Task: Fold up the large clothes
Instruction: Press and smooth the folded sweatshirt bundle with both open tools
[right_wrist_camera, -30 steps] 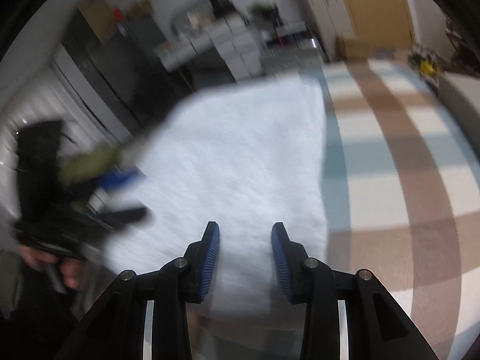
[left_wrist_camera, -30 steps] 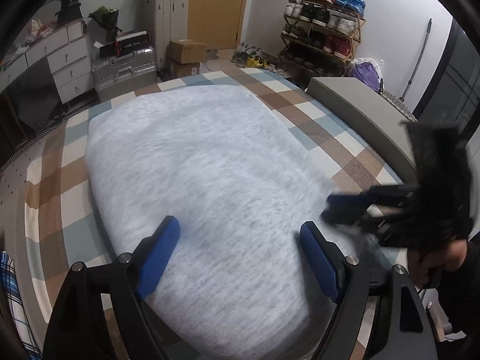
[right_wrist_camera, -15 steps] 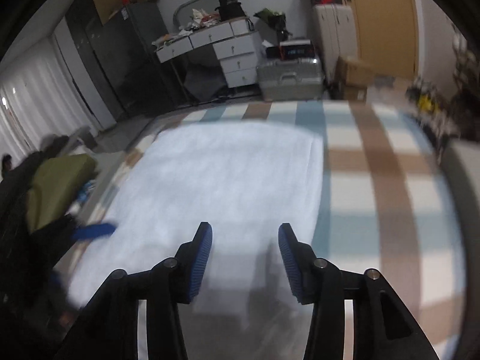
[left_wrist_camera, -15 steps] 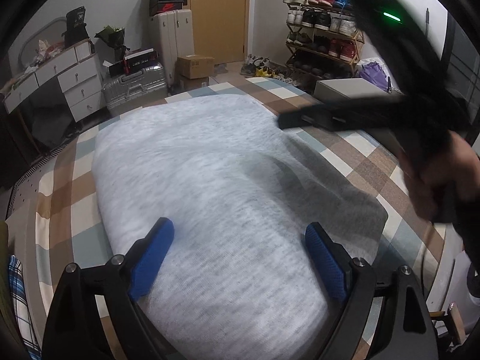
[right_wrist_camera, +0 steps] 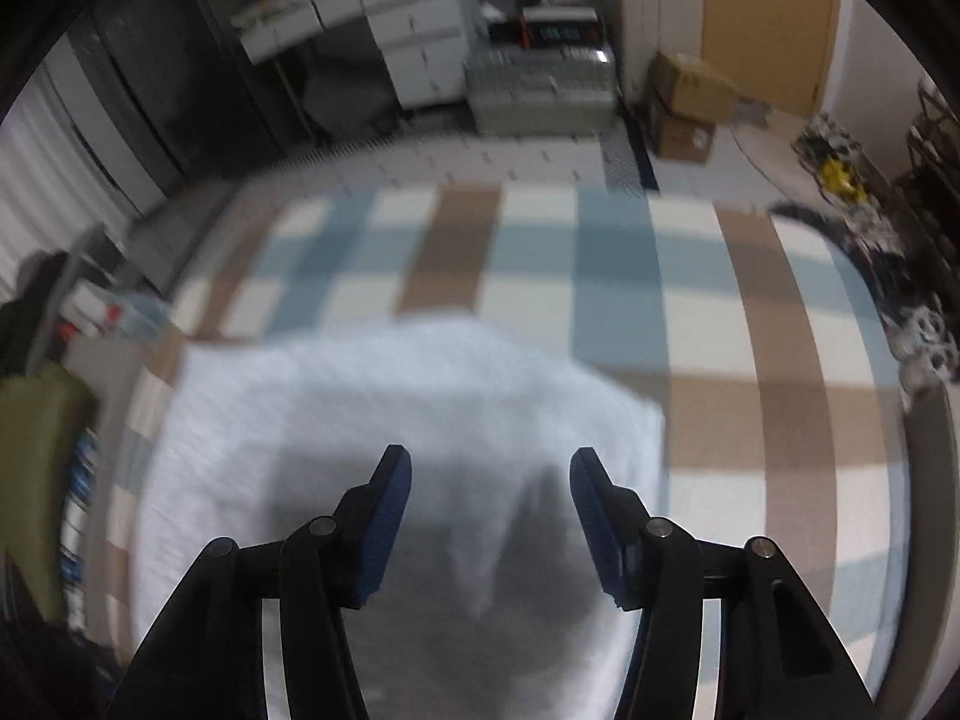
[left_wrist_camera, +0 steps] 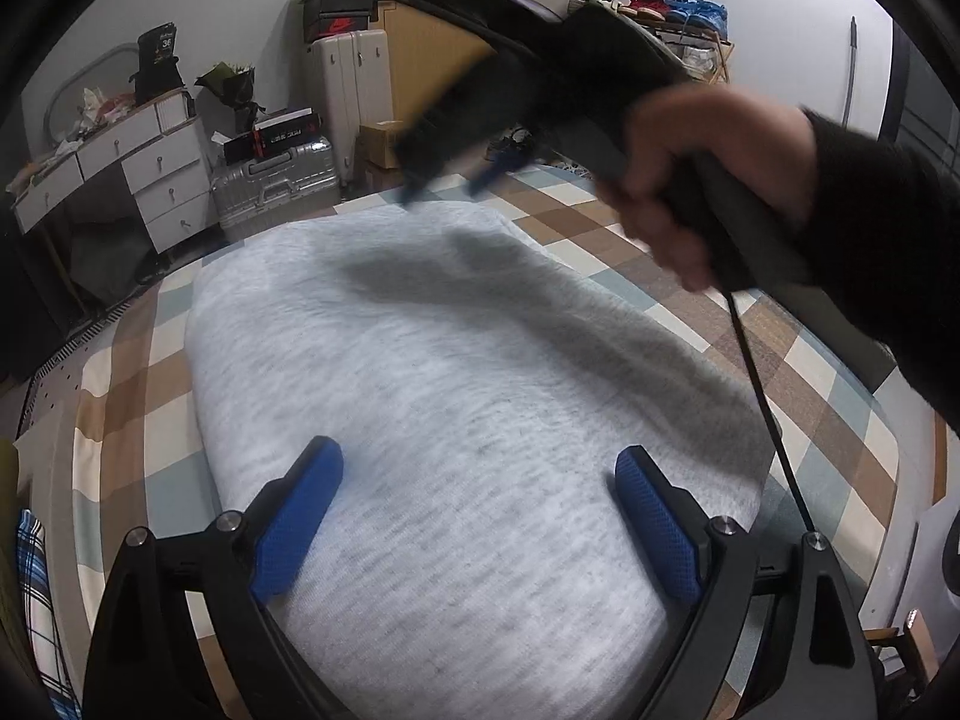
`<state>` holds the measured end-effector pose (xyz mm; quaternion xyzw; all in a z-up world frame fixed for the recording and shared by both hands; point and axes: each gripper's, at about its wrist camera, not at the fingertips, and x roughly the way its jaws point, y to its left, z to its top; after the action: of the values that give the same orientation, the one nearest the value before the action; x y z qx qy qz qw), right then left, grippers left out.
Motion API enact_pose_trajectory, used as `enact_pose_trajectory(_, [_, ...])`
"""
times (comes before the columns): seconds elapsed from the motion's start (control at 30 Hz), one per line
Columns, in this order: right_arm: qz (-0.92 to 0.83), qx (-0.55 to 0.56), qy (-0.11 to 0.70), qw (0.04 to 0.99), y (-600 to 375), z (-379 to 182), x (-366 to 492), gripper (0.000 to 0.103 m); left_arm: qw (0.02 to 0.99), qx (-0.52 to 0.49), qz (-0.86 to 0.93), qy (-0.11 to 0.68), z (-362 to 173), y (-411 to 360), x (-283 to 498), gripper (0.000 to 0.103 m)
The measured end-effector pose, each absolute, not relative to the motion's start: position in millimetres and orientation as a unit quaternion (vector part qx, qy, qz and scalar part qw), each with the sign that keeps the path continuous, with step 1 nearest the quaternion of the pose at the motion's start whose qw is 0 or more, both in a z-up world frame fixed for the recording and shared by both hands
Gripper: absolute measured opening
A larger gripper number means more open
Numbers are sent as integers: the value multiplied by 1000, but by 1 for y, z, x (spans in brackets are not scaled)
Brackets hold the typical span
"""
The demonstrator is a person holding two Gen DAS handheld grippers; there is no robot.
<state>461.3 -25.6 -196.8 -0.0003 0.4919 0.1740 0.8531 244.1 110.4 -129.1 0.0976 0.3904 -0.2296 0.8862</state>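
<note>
A large light grey garment lies flat and smooth on the checked bedspread. My left gripper is open and empty above its near end. My right gripper shows in the left wrist view, held in a hand above the garment's far end, blurred, with its blue fingers apart. In the right wrist view the right gripper is open and empty over the garment, close to its far edge, and its shadow falls on the cloth.
Beyond the bed stand a silver suitcase, white drawers, a white suitcase, cardboard boxes and a shoe rack. An olive cloth and a plaid cloth lie at the bed's left side.
My right gripper has swept from the garment's right side across and up to its far end and has opened wider. The left gripper has risen slightly. The garment has not moved.
</note>
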Motion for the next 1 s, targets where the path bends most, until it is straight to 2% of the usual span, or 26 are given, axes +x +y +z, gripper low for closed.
enact_pose_trajectory(0.07, [198, -6, 486, 851, -4, -193, 470, 55, 887, 100, -228, 389, -129, 109, 243, 88])
enact_pose_trajectory(0.17, [202, -76, 544, 811, 35, -235, 487, 54, 887, 100, -228, 390, -130, 109, 244, 88])
enact_pose_trajectory(0.27, [195, -119, 529, 818, 52, -243, 488, 53, 887, 94, -230, 388, -129, 111, 243, 88])
enact_pose_trajectory(0.37, [210, -77, 554, 802, 31, -225, 486, 53, 887, 85, -239, 385, -129, 115, 244, 88])
enact_pose_trajectory(0.47, [236, -57, 533, 811, 2, -196, 450, 53, 886, 72, -248, 385, -127, 119, 246, 88])
enact_pose_trajectory(0.63, [302, -56, 477, 823, -37, -159, 338, 53, 888, 60, -252, 380, -127, 119, 246, 88])
enact_pose_trajectory(0.77, [298, -36, 498, 813, -42, -197, 296, 53, 885, 56, -255, 386, -125, 118, 248, 88])
enact_pose_trajectory(0.83, [286, -36, 524, 802, -41, -242, 287, 54, 882, 70, -257, 388, -126, 115, 248, 88])
enact_pose_trajectory(0.93, [305, 26, 470, 828, -58, -249, 279, 53, 888, 91, -241, 382, -129, 110, 247, 90])
enact_pose_trajectory(1.0, [301, 87, 467, 827, -76, -245, 274, 45, 890, 76, -240, 381, -122, 117, 246, 90])
